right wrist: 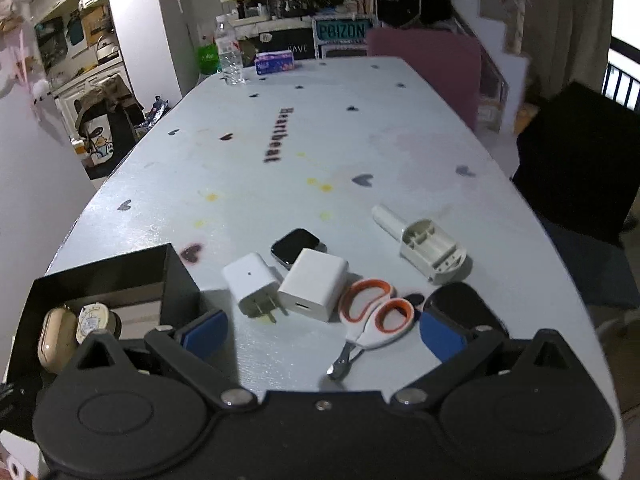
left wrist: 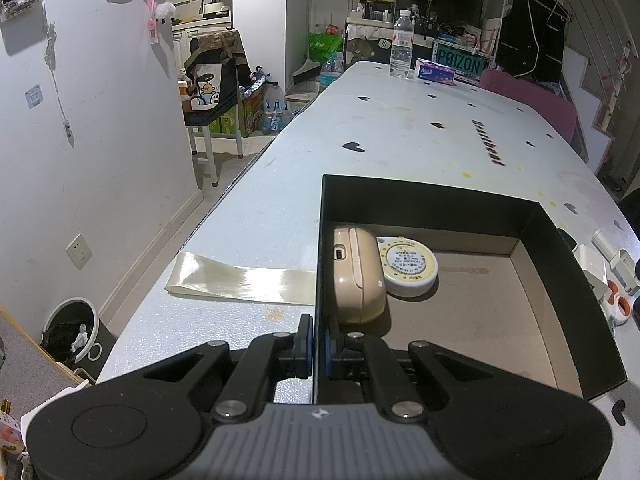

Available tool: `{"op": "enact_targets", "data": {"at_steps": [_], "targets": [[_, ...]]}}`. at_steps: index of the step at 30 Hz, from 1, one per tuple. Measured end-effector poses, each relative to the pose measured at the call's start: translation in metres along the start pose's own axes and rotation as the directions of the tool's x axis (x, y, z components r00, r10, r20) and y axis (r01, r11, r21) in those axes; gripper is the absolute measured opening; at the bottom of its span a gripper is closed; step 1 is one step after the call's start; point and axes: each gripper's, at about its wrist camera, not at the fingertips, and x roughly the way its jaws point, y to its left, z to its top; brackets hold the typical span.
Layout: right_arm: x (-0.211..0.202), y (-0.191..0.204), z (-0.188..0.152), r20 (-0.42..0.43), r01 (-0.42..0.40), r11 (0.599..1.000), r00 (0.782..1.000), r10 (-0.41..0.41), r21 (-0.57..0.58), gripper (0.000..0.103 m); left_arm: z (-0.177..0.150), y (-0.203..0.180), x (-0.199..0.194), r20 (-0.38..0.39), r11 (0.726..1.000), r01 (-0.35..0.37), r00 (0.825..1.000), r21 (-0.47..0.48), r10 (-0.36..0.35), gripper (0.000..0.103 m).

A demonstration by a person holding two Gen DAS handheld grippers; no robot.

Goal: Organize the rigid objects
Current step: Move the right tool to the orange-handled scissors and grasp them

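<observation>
A black box (left wrist: 432, 196) sits on the white table and holds a beige earbud case (left wrist: 358, 276) and a round tape measure (left wrist: 410, 266). My left gripper (left wrist: 318, 346) is shut on the box's left wall. My right gripper (right wrist: 324, 330) is open and empty, low over the table. In front of it lie a white plug charger (right wrist: 250, 282), a white square charger (right wrist: 314, 284), orange-handled scissors (right wrist: 372, 318), a smartwatch (right wrist: 296, 246), a white plastic holder (right wrist: 432, 254) and a dark flat object (right wrist: 460, 308). The box (right wrist: 120, 276) is at its left.
A strip of shiny tape (left wrist: 240, 280) lies on the table left of the box. A water bottle (right wrist: 229, 52) and a tissue pack (right wrist: 275, 62) stand at the far end. A dark chair (right wrist: 580, 160) is at the right edge, a bin (left wrist: 72, 334) on the floor at left.
</observation>
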Motion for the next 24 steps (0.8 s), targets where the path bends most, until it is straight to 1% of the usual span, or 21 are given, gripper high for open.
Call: {"op": "enact_targets", "data": {"at_steps": [2, 5, 7, 8, 9, 10, 12, 13, 14, 16, 18, 20, 22, 24], "targets": [[0.005, -0.009, 0.0, -0.014, -0.031, 0.999, 0.999, 0.032, 0.04, 0.103, 0.0, 0.0, 0.0, -0.001, 1.0, 0.0, 1.0, 0.0, 0.0, 0.005], [0.011, -0.021, 0.002, -0.011, -0.038, 0.995, 0.999, 0.039, 0.087, 0.103, 0.0, -0.001, 0.0, 0.0, 1.0, 0.001, 1.0, -0.001, -0.001, 0.005], [0.019, -0.035, 0.005, -0.042, -0.059, 0.987, 0.997, 0.066, 0.147, 0.103, 0.0, -0.001, -0.001, 0.0, 1.0, 0.001, 1.0, -0.001, -0.001, 0.005], [0.022, -0.041, 0.006, -0.061, -0.06, 0.982, 0.996, 0.072, 0.182, 0.1, 0.0, -0.001, -0.001, 0.0, 1.0, 0.001, 1.0, -0.001, -0.001, 0.005], [0.027, -0.046, 0.006, -0.083, -0.055, 0.975, 0.994, 0.074, 0.215, 0.093, 0.001, -0.001, -0.001, 0.0, 1.0, 0.002, 1.0, -0.002, -0.002, 0.005], [0.033, -0.051, 0.007, -0.106, -0.045, 0.97, 0.992, 0.072, 0.237, 0.089, 0.0, -0.001, -0.001, 0.0, 1.0, 0.001, 1.0, -0.001, -0.001, 0.005], [0.045, -0.058, 0.006, -0.157, -0.013, 0.965, 0.986, 0.055, 0.261, 0.075, 0.0, -0.001, -0.001, 0.0, 1.0, 0.0, 1.0, 0.0, 0.0, 0.005], [0.053, -0.059, 0.006, -0.187, 0.011, 0.965, 0.982, 0.04, 0.26, 0.072, 0.0, -0.001, -0.001, 0.0, 1.0, 0.0, 1.0, -0.001, 0.0, 0.005], [0.058, -0.059, 0.006, -0.207, 0.025, 0.968, 0.978, 0.028, 0.25, 0.067, 0.0, -0.001, 0.0, 0.0, 1.0, 0.001, 1.0, -0.001, -0.001, 0.005], [0.067, -0.059, 0.006, -0.229, 0.054, 0.969, 0.973, 0.003, 0.239, 0.064, 0.0, -0.001, -0.001, 0.0, 1.0, 0.0, 1.0, -0.001, 0.0, 0.005], [0.072, -0.057, 0.008, -0.223, 0.067, 0.971, 0.975, -0.014, 0.229, 0.064, 0.0, -0.001, -0.001, 0.0, 1.0, 0.0, 1.0, 0.0, 0.0, 0.005], [0.077, -0.05, 0.011, -0.222, 0.082, 0.979, 0.974, -0.039, 0.186, 0.065, 0.0, -0.001, -0.001, 0.0, 1.0, 0.0, 1.0, 0.0, 0.0, 0.005], [0.081, -0.041, 0.01, -0.221, 0.09, 0.988, 0.973, -0.062, 0.121, 0.071, 0.0, -0.001, 0.0, 0.0, 1.0, 0.001, 1.0, -0.001, -0.001, 0.005], [0.084, -0.028, 0.007, -0.215, 0.115, 0.993, 0.971, -0.106, 0.03, 0.071, 0.0, -0.001, -0.001, 0.0, 1.0, 0.001, 1.0, -0.001, -0.001, 0.005]]}}
